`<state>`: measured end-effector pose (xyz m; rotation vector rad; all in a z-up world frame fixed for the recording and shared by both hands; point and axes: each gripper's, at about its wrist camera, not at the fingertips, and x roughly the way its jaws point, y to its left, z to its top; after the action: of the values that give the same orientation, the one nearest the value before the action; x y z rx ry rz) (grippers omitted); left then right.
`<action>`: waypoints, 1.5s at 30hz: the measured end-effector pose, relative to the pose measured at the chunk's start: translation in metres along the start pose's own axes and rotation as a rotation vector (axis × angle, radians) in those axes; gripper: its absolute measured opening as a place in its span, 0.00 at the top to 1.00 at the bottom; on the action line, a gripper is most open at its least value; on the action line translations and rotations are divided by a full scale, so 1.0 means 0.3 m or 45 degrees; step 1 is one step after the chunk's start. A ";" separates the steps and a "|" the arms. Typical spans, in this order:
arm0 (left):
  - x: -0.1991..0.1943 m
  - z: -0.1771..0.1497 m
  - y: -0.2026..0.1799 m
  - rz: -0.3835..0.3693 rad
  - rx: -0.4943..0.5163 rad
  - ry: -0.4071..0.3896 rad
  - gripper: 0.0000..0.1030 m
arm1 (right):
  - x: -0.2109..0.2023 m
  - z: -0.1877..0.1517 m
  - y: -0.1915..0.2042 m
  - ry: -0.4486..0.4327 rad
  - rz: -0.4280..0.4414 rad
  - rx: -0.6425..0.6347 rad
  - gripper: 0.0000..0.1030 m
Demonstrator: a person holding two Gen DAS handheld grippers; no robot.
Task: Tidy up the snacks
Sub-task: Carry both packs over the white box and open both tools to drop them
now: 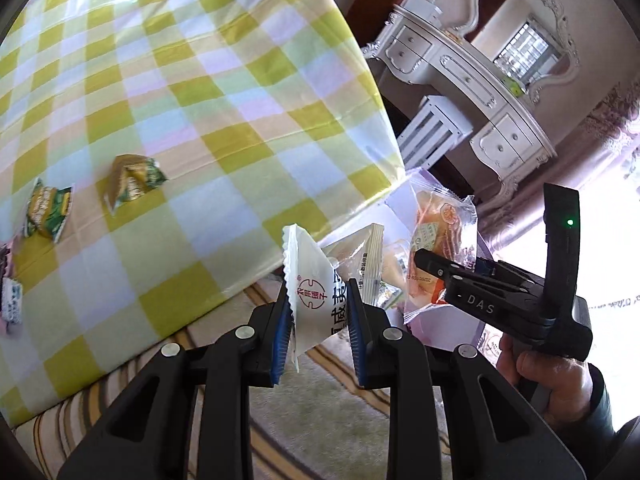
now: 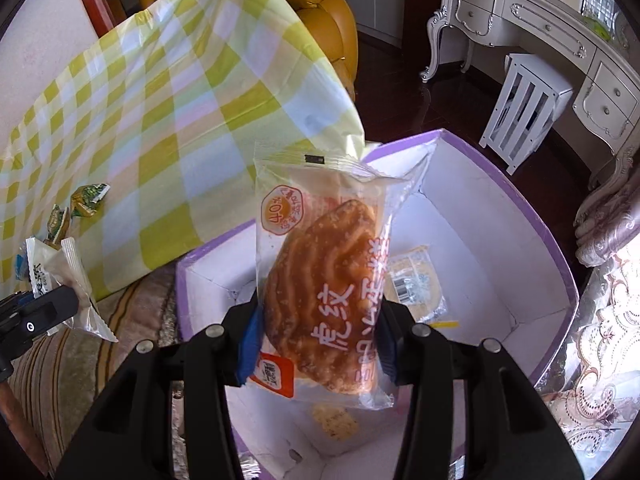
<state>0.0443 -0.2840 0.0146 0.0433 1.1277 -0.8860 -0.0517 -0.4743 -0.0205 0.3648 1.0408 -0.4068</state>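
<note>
- Purple-rimmed and white inside, an open cardboard box [image 2: 532,216] stood beside the table, lower than the tabletop, and served as the place where snacks were being collected.
- A checked yellow-green tablecloth [image 1: 180,92] covered the table.
- The right gripper [image 2: 318,336] was clamped on a clear-wrapped brown cake [image 2: 328,292], held upright directly over the open box, not yet let go.
- The left gripper [image 1: 318,312] was closed on a white sachet with red print [image 1: 310,296], held off the table's edge, near the box but short of it.
- In the left wrist view, the right gripper and the hand holding it appeared at the right, with the cake packet hanging ahead of it.
- Already inside the box lay a clear packet of pale biscuit [image 2: 416,284] and, nearer the camera, a second pale snack [image 2: 334,420], partly hidden by the cake.
- Left on the cloth were two green-and-gold wrapped sweets [image 1: 134,178] and [image 1: 48,210], lying apart from each other.
- At the far left edge of the left wrist view, more small packets [image 1: 10,300] showed, too cut off to identify.
- Judged from this, the sorting was roughly midway: two items were boxed, two were in the grippers on their way, and at least four remained on the table.
</note>
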 end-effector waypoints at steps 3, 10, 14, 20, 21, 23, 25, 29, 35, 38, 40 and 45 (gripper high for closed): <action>0.064 0.003 -0.072 -0.013 0.060 0.079 0.77 | 0.034 -0.042 -0.059 0.049 -0.042 0.023 0.54; 0.212 -0.015 -0.215 -0.041 0.216 0.275 0.76 | 0.114 -0.145 -0.135 0.178 -0.101 0.056 0.54; 0.268 -0.026 -0.270 -0.042 0.290 0.344 0.76 | 0.146 -0.191 -0.177 0.241 -0.134 0.089 0.54; 0.328 -0.053 -0.300 -0.060 0.361 0.457 0.70 | 0.150 -0.205 -0.160 0.257 -0.157 0.066 0.51; 0.328 -0.056 -0.301 -0.065 0.358 0.455 0.67 | 0.148 -0.205 -0.161 0.256 -0.159 0.072 0.47; 0.320 -0.052 -0.296 -0.075 0.350 0.440 0.52 | 0.138 -0.201 -0.163 0.249 -0.169 0.081 0.39; 0.311 -0.048 -0.296 -0.087 0.347 0.420 0.43 | 0.128 -0.198 -0.165 0.239 -0.179 0.083 0.37; 0.280 -0.038 -0.278 -0.100 0.319 0.367 0.40 | 0.104 -0.185 -0.155 0.215 -0.184 0.086 0.32; 0.212 -0.027 -0.219 -0.079 0.218 0.261 0.38 | 0.065 -0.127 -0.086 0.154 -0.174 0.064 0.28; 0.172 -0.027 -0.178 -0.066 0.178 0.215 0.38 | 0.036 -0.107 -0.043 0.121 -0.157 0.048 0.27; 0.138 -0.025 -0.141 -0.060 0.138 0.173 0.38 | 0.016 -0.092 -0.019 0.098 -0.138 0.036 0.26; 0.027 -0.026 -0.026 0.000 0.014 0.028 0.38 | -0.010 -0.046 0.065 0.057 -0.084 -0.010 0.26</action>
<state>0.0345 -0.2905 0.0074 0.0623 1.1438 -0.8933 -0.0537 -0.4504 -0.0221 0.3342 1.0999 -0.4551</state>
